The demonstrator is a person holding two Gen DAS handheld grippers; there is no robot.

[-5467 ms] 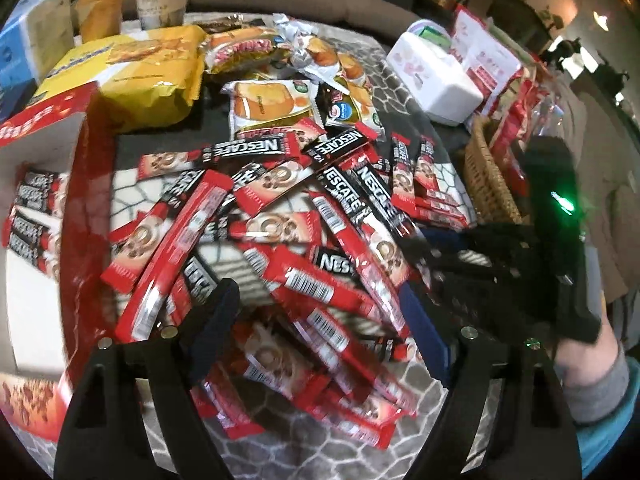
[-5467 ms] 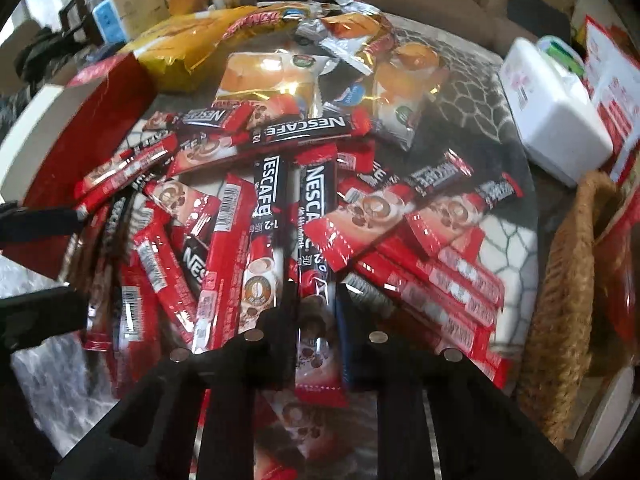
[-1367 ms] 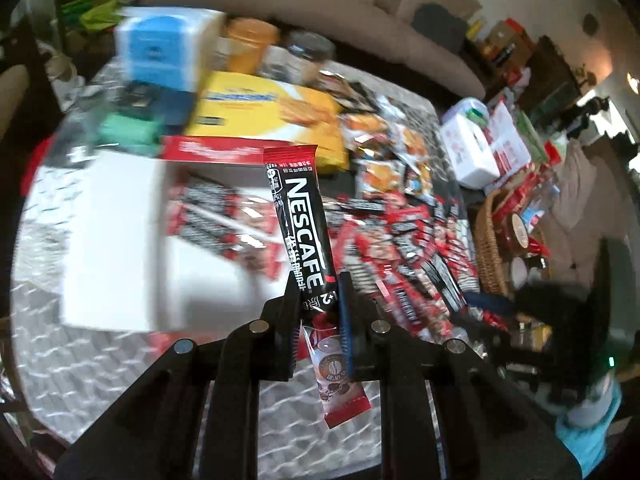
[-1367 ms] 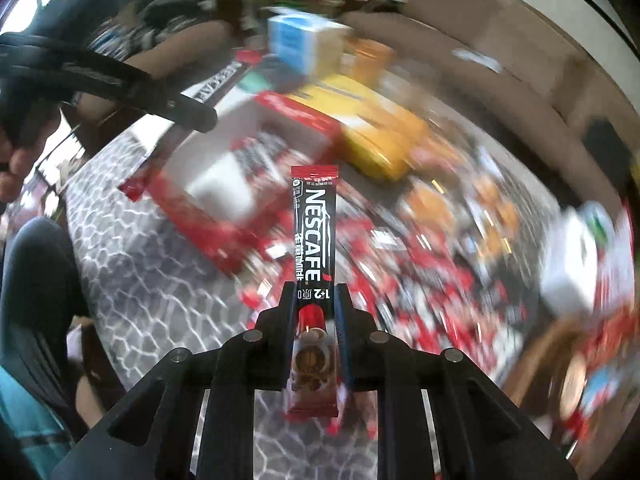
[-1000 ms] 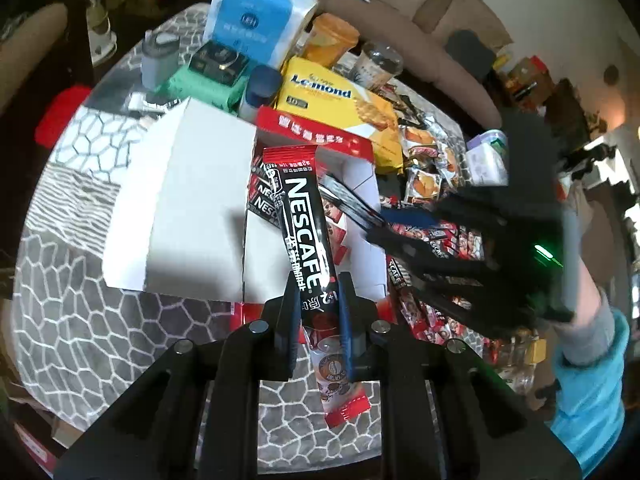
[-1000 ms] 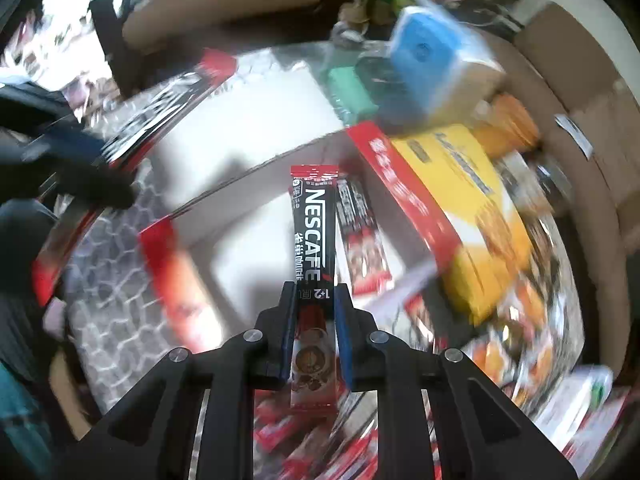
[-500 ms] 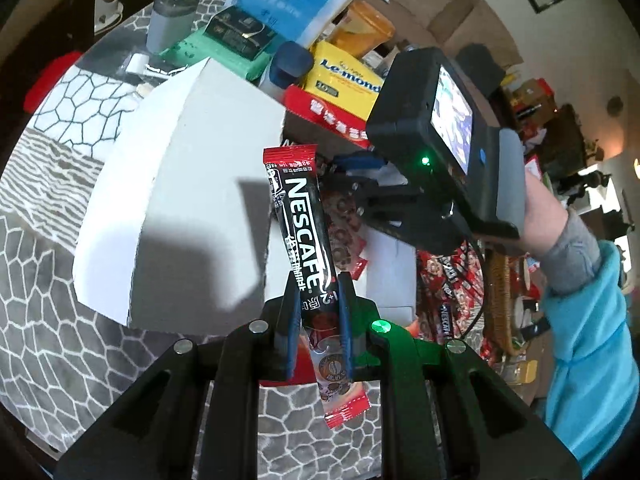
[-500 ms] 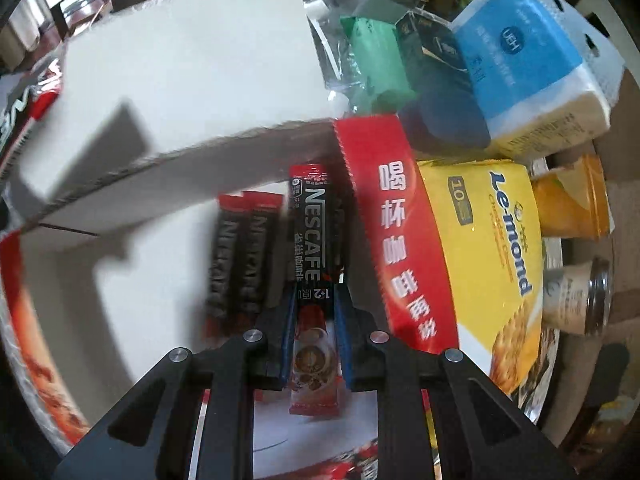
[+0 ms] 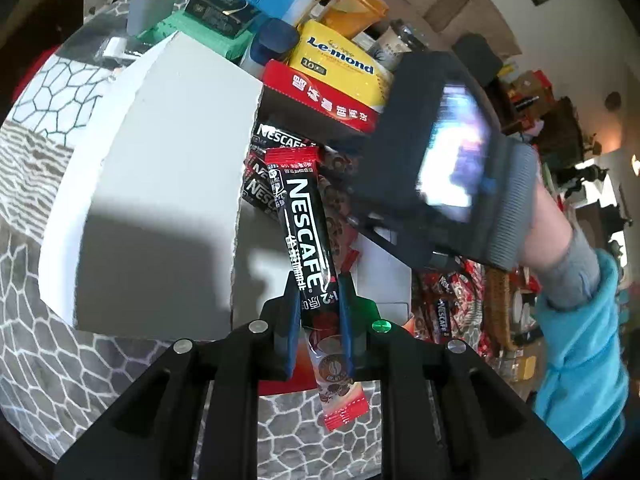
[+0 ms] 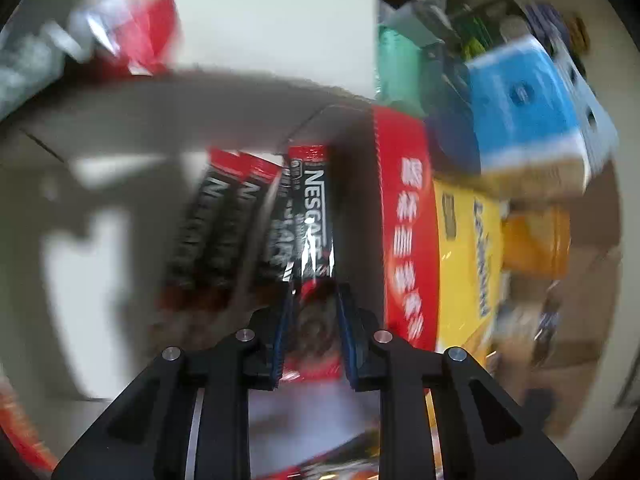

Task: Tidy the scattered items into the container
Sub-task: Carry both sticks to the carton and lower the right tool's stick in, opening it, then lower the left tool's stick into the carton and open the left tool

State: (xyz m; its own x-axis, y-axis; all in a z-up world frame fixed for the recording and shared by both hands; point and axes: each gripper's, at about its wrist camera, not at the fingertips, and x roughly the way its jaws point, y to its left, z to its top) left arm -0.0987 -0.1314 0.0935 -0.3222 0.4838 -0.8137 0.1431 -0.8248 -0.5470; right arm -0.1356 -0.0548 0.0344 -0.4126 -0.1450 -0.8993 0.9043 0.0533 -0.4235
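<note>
The placing step is in hand. The right gripper [image 10: 311,280], inside the red box [image 10: 404,240], has fingers just spreading around its coffee stick [image 10: 314,208]. The left gripper [image 9: 318,292] pinches a second stick [image 9: 304,224], waiting at the box's 6 o'clock; it must next lower in.

Left gripper [image 9: 316,300] jaws clamped; right gripper [image 10: 314,304] jaws opening
</note>
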